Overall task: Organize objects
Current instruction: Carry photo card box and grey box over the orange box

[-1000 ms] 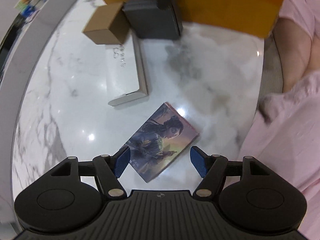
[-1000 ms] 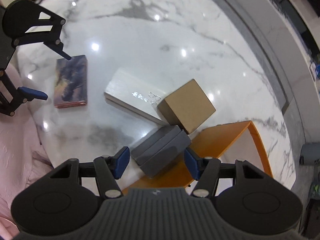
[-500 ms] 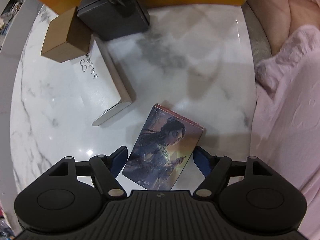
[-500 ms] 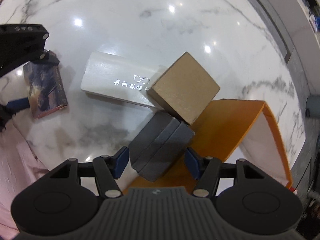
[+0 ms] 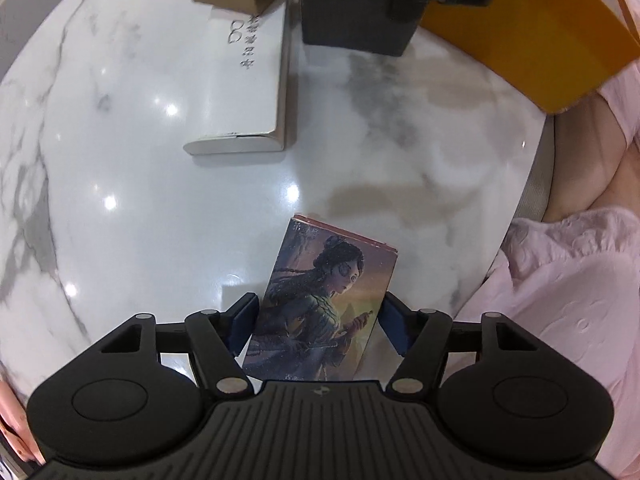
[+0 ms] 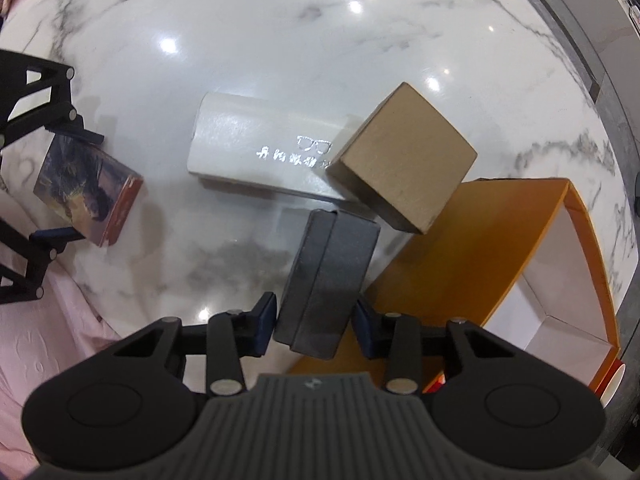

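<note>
While ceiling lights glint off a round white marble surface (image 6: 280, 40) veined in grey, two hand-held grippers work opposite sides of it. The left hand-held gripper (image 5: 318, 316) has its blue pads either side of an illustrated card box (image 5: 324, 308) lying flat near the surface's curved rim; whether the pads press it or merely flank it cannot be told. The right hand-held gripper (image 6: 314, 322) straddles a dark grey case (image 6: 328, 276), its blue pads close against the case's sides, contact likewise uncertain. Beyond the case, a white glasses box (image 6: 256, 152) with silver lettering lies flat, a brown cardboard box (image 6: 404, 156) resting partly on its end. An orange open box (image 6: 500, 240) with a white interior sits at the right, just beside the case. Pink fabric (image 5: 560, 300) crowds the near rim by the card box. Bare marble stretches wide across the far half, bounded by a grey border (image 6: 580, 40).
</note>
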Tool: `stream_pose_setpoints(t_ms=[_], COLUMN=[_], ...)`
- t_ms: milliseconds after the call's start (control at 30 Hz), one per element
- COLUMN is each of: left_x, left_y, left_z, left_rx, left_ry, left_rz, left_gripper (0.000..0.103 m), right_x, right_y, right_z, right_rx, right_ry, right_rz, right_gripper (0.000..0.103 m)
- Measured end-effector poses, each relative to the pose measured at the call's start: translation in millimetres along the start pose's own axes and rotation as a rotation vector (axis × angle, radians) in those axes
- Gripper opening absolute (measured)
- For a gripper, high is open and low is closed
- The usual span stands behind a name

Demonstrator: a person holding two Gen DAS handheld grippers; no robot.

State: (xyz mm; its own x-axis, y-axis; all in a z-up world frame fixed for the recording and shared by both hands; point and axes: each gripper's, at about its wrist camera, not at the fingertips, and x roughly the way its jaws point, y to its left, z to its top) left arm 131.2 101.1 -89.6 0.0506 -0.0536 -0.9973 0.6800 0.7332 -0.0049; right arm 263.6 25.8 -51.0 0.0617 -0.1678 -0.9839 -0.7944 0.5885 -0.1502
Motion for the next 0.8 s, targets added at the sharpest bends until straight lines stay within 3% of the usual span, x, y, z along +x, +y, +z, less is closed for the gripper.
stream_pose_setpoints(t_ms=[133,200,400,633,667,800], left_x=[-1,-3,-8,-53,-61,-90], left_y=[-9,-8,-17,-30,-14,-17], left_z=[-7,-10,-25,-44,-25,12], left_rx=[0.021,-0.014,-0.145,-0.330,-0.334,-0.353], left_ry=[-0.012,-0.016,-0.042,-0.211,-0.228,-0.305], left_rz=[0.022,0.014,0.038,0.068,0.073,0.097], left_gripper=[0.080,0.075,0.073,0.073,0.073,0.073], right_x=[-4,-4,-9,-38,-48,-82], right_y=[-3,-8,-8,-9,-11,-24], right_z=[-2,-1,-9,-38,-46,-71], right_rx=[0.020,0.044,0.082,0.100,0.108,0.144], right_ry=[-0.035,-0.042,-0.092,-0.209,-0.233,-0.323], right_rz=[0.009,0.023,0.042,0.075,0.084,0.100], right_gripper=[0.044,0.044,0.037,0.037,0.037,0.037])
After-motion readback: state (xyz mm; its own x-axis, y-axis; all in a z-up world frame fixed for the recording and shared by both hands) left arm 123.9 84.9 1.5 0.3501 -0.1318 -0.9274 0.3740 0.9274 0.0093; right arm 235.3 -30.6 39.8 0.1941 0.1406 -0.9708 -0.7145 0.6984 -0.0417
